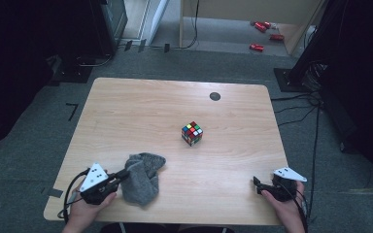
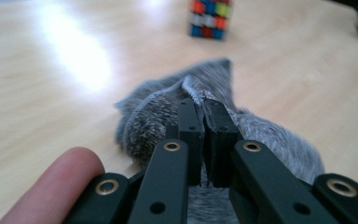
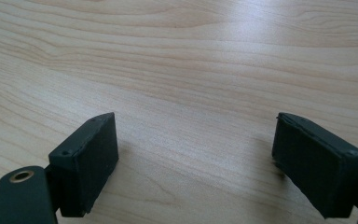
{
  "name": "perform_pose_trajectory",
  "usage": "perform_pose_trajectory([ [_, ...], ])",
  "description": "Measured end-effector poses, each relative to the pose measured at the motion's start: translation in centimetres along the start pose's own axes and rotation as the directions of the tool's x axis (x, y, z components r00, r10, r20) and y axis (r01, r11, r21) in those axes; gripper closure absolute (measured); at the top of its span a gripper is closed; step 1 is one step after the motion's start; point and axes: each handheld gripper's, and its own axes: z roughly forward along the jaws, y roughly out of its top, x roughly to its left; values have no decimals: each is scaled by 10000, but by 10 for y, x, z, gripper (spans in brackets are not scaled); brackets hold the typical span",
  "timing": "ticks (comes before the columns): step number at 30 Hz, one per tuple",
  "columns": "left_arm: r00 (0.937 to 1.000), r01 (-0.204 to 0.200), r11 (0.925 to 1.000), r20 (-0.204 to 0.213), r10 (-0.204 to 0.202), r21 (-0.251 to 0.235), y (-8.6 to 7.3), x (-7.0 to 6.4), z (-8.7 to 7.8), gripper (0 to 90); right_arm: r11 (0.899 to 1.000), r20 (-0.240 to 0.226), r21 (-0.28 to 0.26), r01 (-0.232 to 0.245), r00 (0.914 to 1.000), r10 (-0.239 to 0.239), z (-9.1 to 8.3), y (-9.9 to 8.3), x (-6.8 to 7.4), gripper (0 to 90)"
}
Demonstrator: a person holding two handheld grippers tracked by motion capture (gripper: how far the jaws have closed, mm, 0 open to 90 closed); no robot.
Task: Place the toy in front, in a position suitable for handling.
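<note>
From the high view, the left gripper [image 1: 122, 174] sits near the desk's [image 1: 175, 97] front left corner, its tips buried in the near edge of a grey sock [image 1: 142, 177], which lies crumpled just inside the front edge, left of centre. The person's left hand [image 1: 85, 206] wraps the gripper body from below. A scrambled puzzle cube [image 1: 192, 133] stands close to the middle of the desk, well apart from the sock. The right gripper [image 1: 256, 185] rests near the front right corner, held by the right hand [image 1: 286, 204], with bare wood around its tips.

In the left gripper view, the left gripper [image 2: 204, 112] has its jaws pressed together on a fold of the sock [image 2: 149, 121] (the fuzzy fabric bulges on both sides of them). A fingertip [image 2: 60, 182] shows at the lower left, and the cube [image 2: 209, 18] stands blurred towards the far edge.

In the right gripper view, the right gripper [image 3: 195, 135] has its jaws spread wide apart, low over the bare desk [image 3: 182, 60], holding nothing.
</note>
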Motion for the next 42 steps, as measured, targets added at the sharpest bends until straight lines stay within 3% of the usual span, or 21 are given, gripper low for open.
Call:
perform_pose_trajectory([
  [3,9993,318,9994,-209,-321,-156,-3,9,-6,875,10000,1,-2,0,10000,0,0,0,0,144],
  [4,9988,479,9988,-81,-479,44,-5,14,-6,850,10000,1,0,2,10000,-2,0,0,0,143],
  [5,9988,486,9985,-68,-484,243,-7,16,-4,774,10000,4,0,-2,10000,2,0,0,0,143],
  [6,9987,478,9980,-183,-471,413,-10,17,-2,593,10000,5,3,-2,10000,2,0,0,0,143],
  [7,9981,550,9973,-290,-536,484,-11,17,0,494,10000,5,5,-6,10000,6,0,0,0,143],
  [8,9973,681,9965,-299,-667,486,-11,16,1,494,10000,5,5,-6,10000,6,0,0,0,143],
  [11,9986,514,9978,-127,-509,420,-6,8,4,289,10000,5,5,-7,10000,7,0,0,0,143],
  [13,9991,369,9968,-229,-353,713,-5,2,10,260,10000,3,3,-5,10000,5,0,0,0,143],
  [16,9981,520,9891,-399,-469,1376,-6,-1,24,191,10000,-1,1,5,10000,-5,0,0,0,143],
  [19,9962,788,9805,-501,-709,1798,-8,1,35,190,10000,5,-5,5,10000,-5,0,0,0,144],
  [26,9969,763,9636,-396,-684,2563,-16,-5,52,184,10000,-1,6,8,10000,-8,0,0,0,144],
  [30,9969,774,9623,-330,-712,2606,-17,-5,54,196,10000,-4,39,10,10000,-10,0,0,0,146],
  [31,9978,662,9631,-146,-647,2610,-17,-5,54,239,10000,-7,48,14,10000,-13,0,0,0,148],
  [32,9982,586,9646,-33,-597,2572,-17,-6,54,342,10000,-7,72,-2,10000,2,-1,1,1,166],
  [33,9989,418,9661,90,-456,2547,-17,-7,53,342,10000,-7,72,-2,10000,2,-1,1,1,166],
  [36,9982,206,9686,495,-339,2479,-18,-7,52,503,9999,-169,75,152,9997,-151,-2,2,5,198],
  [39,9958,269,9703,782,-470,2404,-19,-5,52,585,9997,-455,-83,224,9987,-228,-2,7,13,195],
  [42,9937,418,9706,917,-651,2370,-19,-3,52,583,9991,-505,-184,383,9980,-392,-2,11,20,192],
])
